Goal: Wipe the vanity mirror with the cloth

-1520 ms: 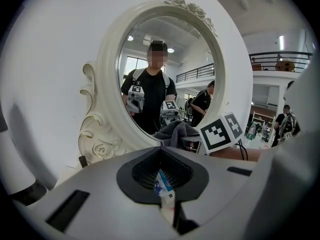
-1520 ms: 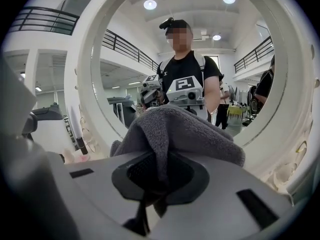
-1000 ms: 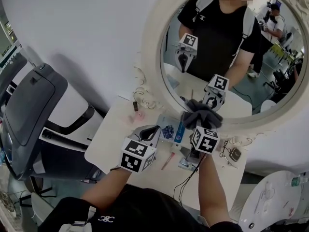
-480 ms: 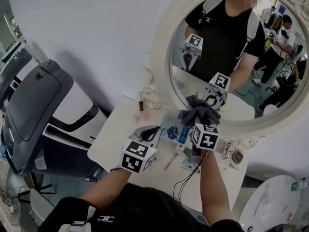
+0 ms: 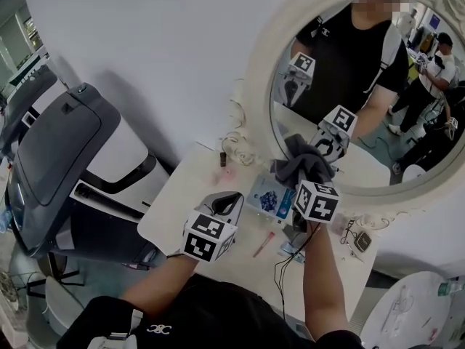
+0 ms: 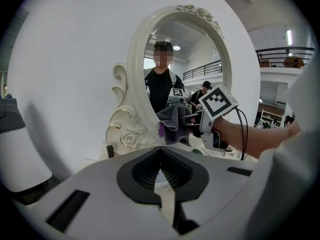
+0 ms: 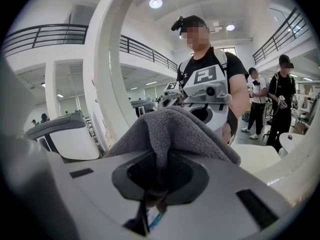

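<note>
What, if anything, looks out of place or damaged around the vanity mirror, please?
Nothing looks spilled or damaged. The table under the mirror is merely cluttered: a blue packet and a pink stick lie loose on it, and a black cable trails across. The cloth is bunched in the right gripper by the glass.

I'm looking at a mock-up vanity corner set in a large open hall. An ornate white vanity mirror [image 5: 259, 97] stands at the far edge of a white desk [image 5: 178, 211] against a plain white wall [image 5: 160, 42], with a bulky grey-and-white machine [image 5: 58, 151] to the left. The mirror reflects a railed mezzanine [image 7: 55, 34], white columns [image 7: 51, 91], round ceiling lights [image 7: 155, 3] and bystanders [image 7: 283, 99] at the right.
</note>
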Demonstrator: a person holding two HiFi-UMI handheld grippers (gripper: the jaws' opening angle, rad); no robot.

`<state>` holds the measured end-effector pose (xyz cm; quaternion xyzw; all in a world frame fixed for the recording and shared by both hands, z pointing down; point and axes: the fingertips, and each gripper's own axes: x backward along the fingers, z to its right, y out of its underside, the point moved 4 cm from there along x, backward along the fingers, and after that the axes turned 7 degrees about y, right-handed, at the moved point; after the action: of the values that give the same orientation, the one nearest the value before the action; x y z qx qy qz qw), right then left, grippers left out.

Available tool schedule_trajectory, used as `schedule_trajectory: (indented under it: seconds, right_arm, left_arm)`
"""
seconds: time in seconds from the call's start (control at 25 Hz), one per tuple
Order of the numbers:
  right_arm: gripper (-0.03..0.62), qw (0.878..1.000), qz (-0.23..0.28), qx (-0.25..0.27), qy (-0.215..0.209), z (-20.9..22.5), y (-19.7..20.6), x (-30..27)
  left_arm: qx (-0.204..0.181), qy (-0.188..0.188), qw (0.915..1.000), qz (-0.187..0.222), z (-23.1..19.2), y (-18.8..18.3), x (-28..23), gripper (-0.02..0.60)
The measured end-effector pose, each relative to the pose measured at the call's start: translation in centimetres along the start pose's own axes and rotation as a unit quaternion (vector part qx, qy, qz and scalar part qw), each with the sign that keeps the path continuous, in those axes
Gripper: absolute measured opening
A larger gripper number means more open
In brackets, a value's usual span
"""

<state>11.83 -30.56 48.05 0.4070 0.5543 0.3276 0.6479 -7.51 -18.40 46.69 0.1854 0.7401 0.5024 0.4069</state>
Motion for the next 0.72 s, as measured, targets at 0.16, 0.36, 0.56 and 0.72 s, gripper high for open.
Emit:
schedule_trajectory:
  seconds: [0.16, 0.36, 0.56, 0.72]
  right_arm:
    - [0.041, 1.000, 0.016, 0.011, -0.015, -1.1, -1.1, 0.2]
    - [0.041, 0.998, 0.045, 0.033, -0.029, -3.8, -3.0, -0.3]
    - [0.041, 0.994, 0.063, 0.085, -0.031, -7.6, -4.6, -1.2]
    - [0.040, 0.992, 0.086, 0.093, -0.023, -8.0, -4.6, -1.2]
  left_arm:
    - [-0.001, 0.001, 1.0000, 0.000, -0.2, -0.1, 0.0, 0.006]
    - [-0.002, 0.004, 1.0000, 0.001, -0.5, -0.2, -0.1, 0.006]
    - [0.000, 0.000, 1.0000, 0.004, -1.0, -0.3, 0.2, 0.006]
    - [0.004, -0.007, 1.0000, 0.002, -1.6, -0.1, 0.0, 0.006]
